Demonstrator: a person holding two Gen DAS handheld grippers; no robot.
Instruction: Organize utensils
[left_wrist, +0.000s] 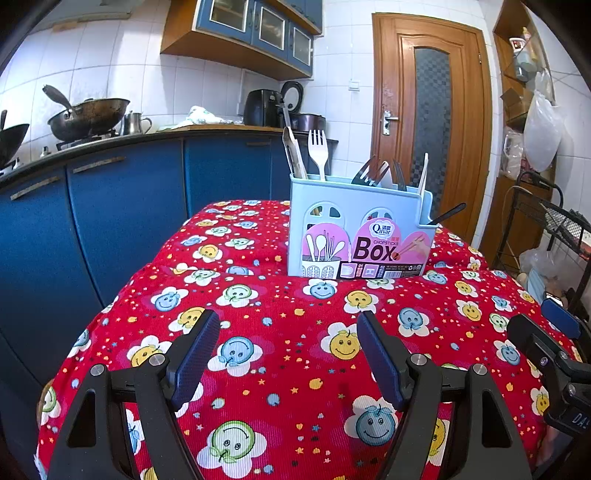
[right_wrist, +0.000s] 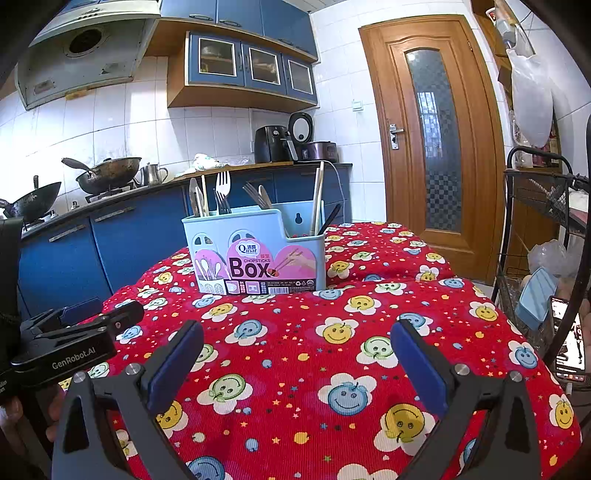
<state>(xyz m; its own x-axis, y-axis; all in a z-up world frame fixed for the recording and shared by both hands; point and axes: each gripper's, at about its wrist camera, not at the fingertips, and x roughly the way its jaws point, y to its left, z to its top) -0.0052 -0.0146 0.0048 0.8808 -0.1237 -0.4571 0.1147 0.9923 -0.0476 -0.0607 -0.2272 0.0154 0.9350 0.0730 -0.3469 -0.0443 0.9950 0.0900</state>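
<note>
A light blue chopsticks box (left_wrist: 354, 229) (right_wrist: 258, 254) stands upright on the red smiley-flower tablecloth (left_wrist: 280, 332) (right_wrist: 314, 354), toward the far end of the table. Several utensils stick up out of it: a white fork (left_wrist: 318, 151) (right_wrist: 222, 186), dark forks (left_wrist: 373, 171), chopsticks (right_wrist: 317, 195) and a black handle (left_wrist: 448, 213). My left gripper (left_wrist: 288, 332) is open over the near cloth, nothing between its blue pads. My right gripper (right_wrist: 295, 339) is open too, empty, well short of the box. Each gripper shows at the edge of the other's view.
Blue kitchen cabinets (left_wrist: 129, 206) with woks (left_wrist: 88, 116) run along the left and back. A wooden door (left_wrist: 432, 122) stands behind the table. A black wire rack (right_wrist: 539, 206) with bags and a phone (right_wrist: 569, 339) stands at the right.
</note>
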